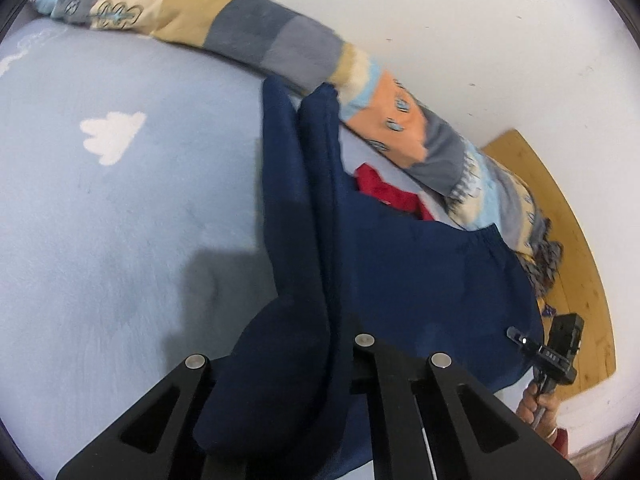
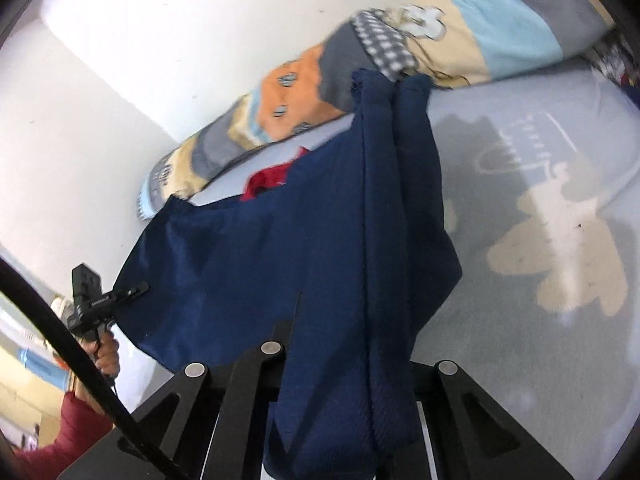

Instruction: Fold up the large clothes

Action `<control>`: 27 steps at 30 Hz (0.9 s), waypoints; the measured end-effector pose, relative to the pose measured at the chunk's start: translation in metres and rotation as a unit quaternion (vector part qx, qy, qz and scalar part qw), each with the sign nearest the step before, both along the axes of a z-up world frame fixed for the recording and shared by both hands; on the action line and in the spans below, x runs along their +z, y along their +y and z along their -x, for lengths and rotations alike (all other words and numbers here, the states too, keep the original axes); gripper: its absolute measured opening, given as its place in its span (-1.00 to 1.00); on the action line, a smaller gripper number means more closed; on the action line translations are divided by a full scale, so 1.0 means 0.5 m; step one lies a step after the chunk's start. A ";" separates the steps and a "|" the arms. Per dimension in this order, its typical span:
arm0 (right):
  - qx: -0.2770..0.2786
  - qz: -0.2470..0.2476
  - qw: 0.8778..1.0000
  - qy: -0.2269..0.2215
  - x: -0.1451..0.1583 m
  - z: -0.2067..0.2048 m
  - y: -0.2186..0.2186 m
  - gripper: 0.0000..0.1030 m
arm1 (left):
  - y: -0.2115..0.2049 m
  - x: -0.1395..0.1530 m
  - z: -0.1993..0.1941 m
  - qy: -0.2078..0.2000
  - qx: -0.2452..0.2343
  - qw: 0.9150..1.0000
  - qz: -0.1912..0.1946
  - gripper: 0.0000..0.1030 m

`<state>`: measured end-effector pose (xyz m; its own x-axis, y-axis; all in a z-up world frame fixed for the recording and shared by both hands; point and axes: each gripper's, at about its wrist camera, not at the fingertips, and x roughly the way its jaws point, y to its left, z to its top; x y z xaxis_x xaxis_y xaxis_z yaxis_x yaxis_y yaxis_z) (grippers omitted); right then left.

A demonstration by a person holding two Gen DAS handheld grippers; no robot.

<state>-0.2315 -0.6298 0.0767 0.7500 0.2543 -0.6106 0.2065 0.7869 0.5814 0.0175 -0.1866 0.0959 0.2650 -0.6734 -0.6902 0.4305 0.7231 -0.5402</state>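
1. Navy garment (image 1: 420, 264): large knit piece, looks like a sweater. It's partly lifted off the bed, with the hem edge stretched between the two grippers. The two sleeves (image 1: 304, 152) trail away toward the quilt, their cuffs lying at its edge.
2. Left gripper (image 1: 344, 360): jaws together, clamped on a navy garment corner. Fabric bunches up and drapes over the fingers in the left wrist view.
3. Right gripper (image 2: 348, 364): same story. Jaws closed on the opposite corner, cloth hanging down over the mechanism. The exact pinch point is hidden under the fabric in both views.
4. Each gripper shows in the other's camera, held by a hand (image 2: 106, 354) on a red sleeve (image 2: 76, 424).
5. Red cloth (image 1: 384, 192): a separate item lying on the bed beyond the navy piece, partly hidden by it. Can't tell what it is.
6. Surroundings: light blue bedsheet (image 1: 120, 208) with white motifs, patchwork quilt (image 1: 248, 24) rolled along the white wall (image 1: 480, 40), wooden board (image 1: 560, 216) in the corner.
7. Progress, my read: early. Both corners are secured and lifted, but no clean fold is visible yet. Still left: carry the hem over toward the sleeves, lay it flat, tuck the sleeves, then do the second fold. The red item likely comes after.
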 end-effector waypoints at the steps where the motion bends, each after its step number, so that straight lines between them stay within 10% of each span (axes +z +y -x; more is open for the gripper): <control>1: 0.003 0.007 1.000 0.003 0.012 0.018 0.007 -0.79 | 0.007 0.008 0.014 0.001 -0.003 1.000 -0.002 -0.88; 9: 0.033 0.021 0.999 0.031 0.054 0.187 0.067 -0.79 | 0.106 0.011 0.179 0.019 -0.020 1.000 -0.008 -0.88; 15: 0.027 0.007 0.996 0.088 -0.037 0.297 0.075 -0.76 | 0.189 -0.078 0.287 0.065 -0.019 0.998 -0.014 -0.85; 19: -0.026 -0.061 0.983 0.172 -0.163 0.324 0.024 -0.11 | 0.248 -0.142 0.300 0.095 0.004 0.995 -0.034 -0.33; 21: -0.063 -0.102 0.979 0.164 -0.159 0.365 -0.010 0.01 | 0.285 -0.118 0.306 0.092 0.027 0.995 -0.039 -0.20; 27: -0.076 0.077 0.985 0.136 0.031 0.432 0.030 0.10 | 0.326 0.091 0.382 -0.064 0.030 0.994 -0.089 -0.07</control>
<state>-0.4475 -0.6148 0.0922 0.5764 0.0405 -0.8162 0.4599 0.8095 0.3650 -0.1733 -0.0238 0.1413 0.3940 -0.5240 -0.7551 0.4400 0.8288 -0.3456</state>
